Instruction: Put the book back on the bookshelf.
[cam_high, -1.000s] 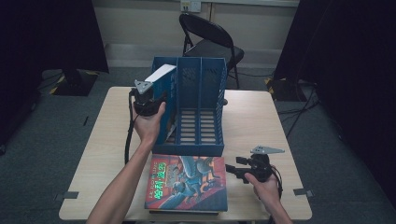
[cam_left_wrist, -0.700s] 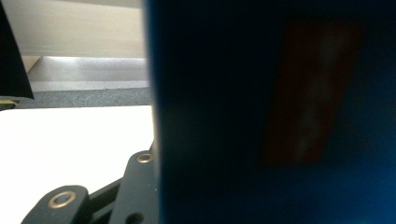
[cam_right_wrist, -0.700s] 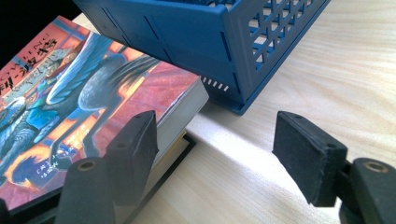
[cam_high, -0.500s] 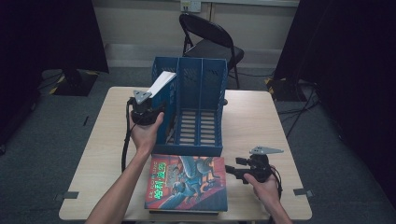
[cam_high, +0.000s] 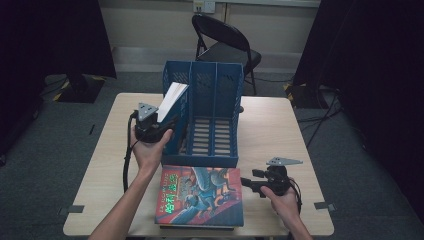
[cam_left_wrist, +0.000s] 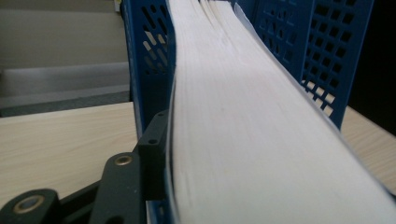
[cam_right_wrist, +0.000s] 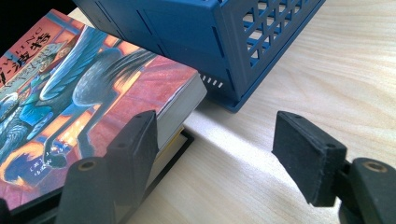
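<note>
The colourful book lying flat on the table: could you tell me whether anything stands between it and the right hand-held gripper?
Nothing visible does. The right hand-held gripper stands open beside the colourful book, one jaw already at its corner; bare table lies between the jaws.

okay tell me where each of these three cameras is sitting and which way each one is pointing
High view: above the person's side of the table, looking forward and down; both forearms, left gripper and right gripper show.
Left gripper view: rides the left gripper, looks along the white page edges of a book leaning in the blue file rack; one black jaw shows, jaws just been opening.
Right gripper view: rides the right gripper, low over the table, facing the colourful book; both jaws show, open.
Shared: all three see the rack.
</note>
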